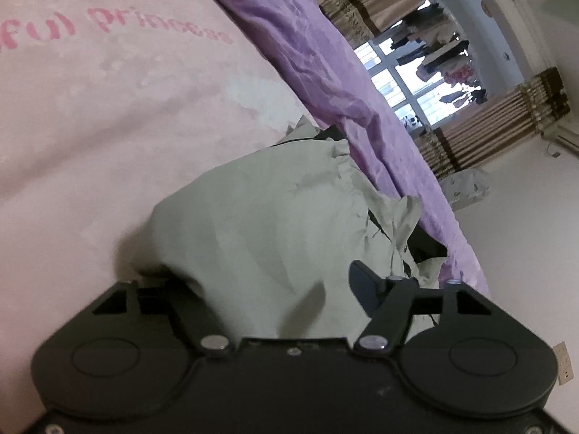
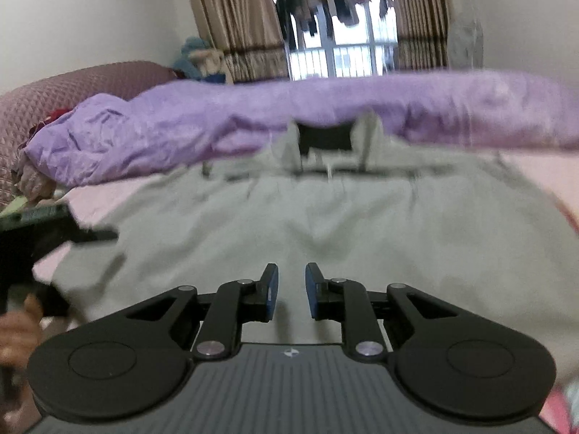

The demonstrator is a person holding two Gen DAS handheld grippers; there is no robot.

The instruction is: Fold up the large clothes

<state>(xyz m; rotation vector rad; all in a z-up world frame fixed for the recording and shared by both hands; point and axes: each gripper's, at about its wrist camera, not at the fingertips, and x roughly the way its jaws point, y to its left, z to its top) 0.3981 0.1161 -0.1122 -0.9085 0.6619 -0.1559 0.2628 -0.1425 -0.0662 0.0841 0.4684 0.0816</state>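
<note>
Grey garment [image 2: 325, 217] spreads ahead of the parted right tool [image 2: 291, 291]; left tool [image 1: 275, 289] grips its bunched fabric.

One grey-green garment [image 2: 325, 217] lies spread on one bed with a pink sheet [image 1: 90, 115]; one purple quilt [image 2: 253, 115] is bunched along its far side; two grippers show, the left gripper [image 1: 267, 289] and the right gripper [image 2: 291, 291]; one window [image 2: 340, 47] stands between two striped curtains, one [image 2: 235, 21] on each side.
</note>
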